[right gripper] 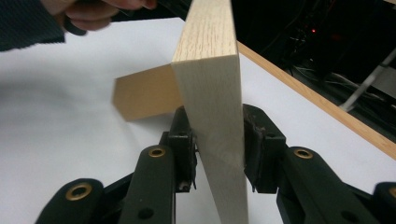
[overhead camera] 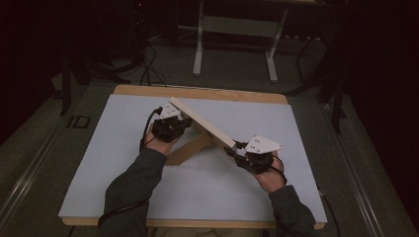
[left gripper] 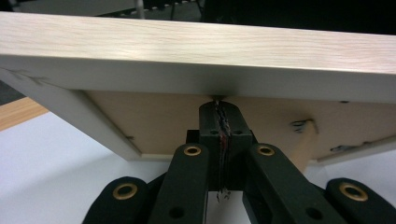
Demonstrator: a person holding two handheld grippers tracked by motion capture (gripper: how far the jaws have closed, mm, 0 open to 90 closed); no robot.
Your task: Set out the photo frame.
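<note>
A long pale wooden board (overhead camera: 202, 123) runs slantwise over the white tabletop (overhead camera: 123, 163), standing on its edge. A tan panel (overhead camera: 190, 148) joins it underneath and reaches toward the lower left. My right gripper (overhead camera: 236, 149) is shut on the board's near end (right gripper: 210, 107), one pad on each face. My left gripper (overhead camera: 184, 124) sits under the board's far half. In the left gripper view its jaws (left gripper: 219, 126) are pressed together, tips against the tan underside (left gripper: 154, 121) just below the board's white edge (left gripper: 196, 74). Nothing shows between them.
The white sheet lies on a wood-edged table (overhead camera: 197, 92). Beyond it the dark floor holds cables (overhead camera: 148, 69) and a white desk frame (overhead camera: 234, 37). In the right gripper view a hand and sleeve (right gripper: 28, 23) show at the top left.
</note>
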